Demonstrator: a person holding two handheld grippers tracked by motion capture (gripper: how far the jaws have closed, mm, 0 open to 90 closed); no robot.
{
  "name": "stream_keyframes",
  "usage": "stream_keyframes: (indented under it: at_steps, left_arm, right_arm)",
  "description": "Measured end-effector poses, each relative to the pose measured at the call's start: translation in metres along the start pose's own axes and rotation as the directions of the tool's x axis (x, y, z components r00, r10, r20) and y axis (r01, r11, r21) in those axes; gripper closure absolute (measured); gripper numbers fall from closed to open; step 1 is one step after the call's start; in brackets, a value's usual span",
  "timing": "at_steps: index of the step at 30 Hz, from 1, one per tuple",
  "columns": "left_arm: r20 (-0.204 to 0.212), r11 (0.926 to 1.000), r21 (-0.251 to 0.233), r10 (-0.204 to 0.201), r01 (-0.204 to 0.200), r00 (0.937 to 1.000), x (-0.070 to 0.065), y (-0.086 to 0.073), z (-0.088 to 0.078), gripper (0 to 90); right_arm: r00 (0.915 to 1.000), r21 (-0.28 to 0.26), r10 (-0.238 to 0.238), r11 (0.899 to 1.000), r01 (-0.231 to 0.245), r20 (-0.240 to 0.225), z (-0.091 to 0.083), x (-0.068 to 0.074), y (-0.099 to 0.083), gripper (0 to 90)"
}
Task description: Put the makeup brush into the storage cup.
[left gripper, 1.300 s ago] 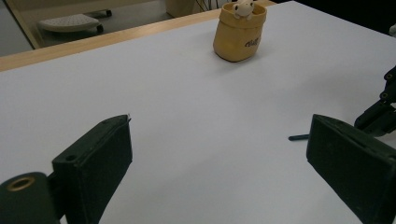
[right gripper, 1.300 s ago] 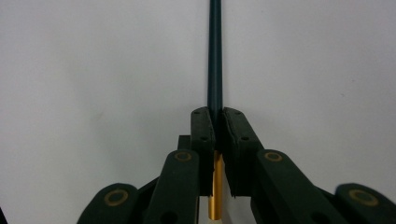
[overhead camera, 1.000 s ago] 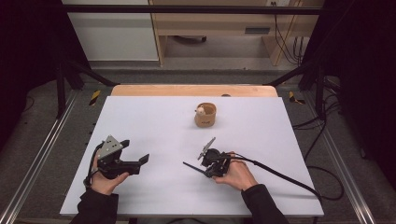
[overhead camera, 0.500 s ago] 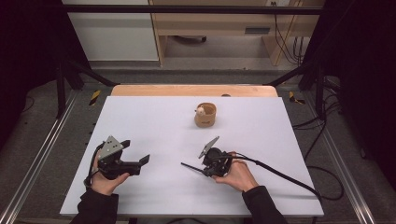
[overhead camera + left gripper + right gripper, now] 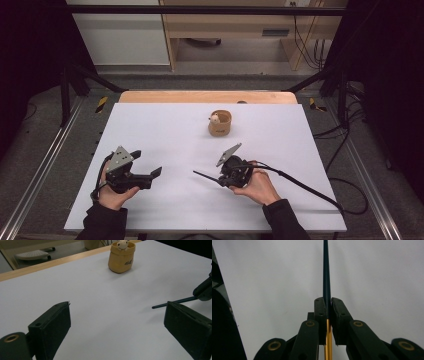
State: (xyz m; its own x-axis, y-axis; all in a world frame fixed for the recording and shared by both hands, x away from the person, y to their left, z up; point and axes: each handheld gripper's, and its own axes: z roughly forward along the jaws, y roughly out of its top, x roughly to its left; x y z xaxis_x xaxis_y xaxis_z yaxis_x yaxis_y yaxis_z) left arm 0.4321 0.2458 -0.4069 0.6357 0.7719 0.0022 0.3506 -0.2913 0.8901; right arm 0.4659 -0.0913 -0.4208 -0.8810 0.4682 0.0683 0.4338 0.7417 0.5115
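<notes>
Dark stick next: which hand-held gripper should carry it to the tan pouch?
Right. The right hand-held gripper already clamps the dark stick; the left hand-held gripper is open, holding nothing.

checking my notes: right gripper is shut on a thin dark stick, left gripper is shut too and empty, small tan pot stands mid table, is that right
Not quite: the left gripper is open, its jaws standing wide apart with nothing between them, as the left gripper view shows. The rest holds: the right gripper is shut on the stick, and the pot stands mid table.

Counter stock — one slim dark rod with a gold-coloured end (image 5: 206,176); one small tan pouch-shaped holder (image 5: 220,123); one pale toy figure (image 5: 215,119) in it; two black hand-held tools — left (image 5: 156,172), right (image 5: 220,178).
</notes>
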Motion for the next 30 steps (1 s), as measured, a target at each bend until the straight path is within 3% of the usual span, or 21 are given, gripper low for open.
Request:
stream_keyframes:
  at_steps: [14, 23, 30]
  left_arm:
    - [0.05, 0.9963, 0.031, 0.079, -0.08, 0.9957, -0.02, 0.003, 0.008, 6.7]
    - [0.091, 0.9852, 0.066, 0.152, -0.158, 0.9842, -0.033, 0.006, 0.016, 6.5]
    - [0.123, 0.9712, 0.09, 0.209, -0.221, 0.9701, -0.044, 0.013, 0.022, 6.5]
  right_arm:
    - [0.9993, -0.048, -0.007, 0.999, 0.005, -0.037, -0.012, 0.001, 0.0, 83.8]
    - [0.9984, -0.091, -0.005, 0.996, 0.0, -0.056, -0.022, 0.001, 0.001, 83.8]
    - [0.9988, -0.107, 0.001, 0.994, -0.006, -0.049, -0.026, 0.0, 0.002, 83.8]
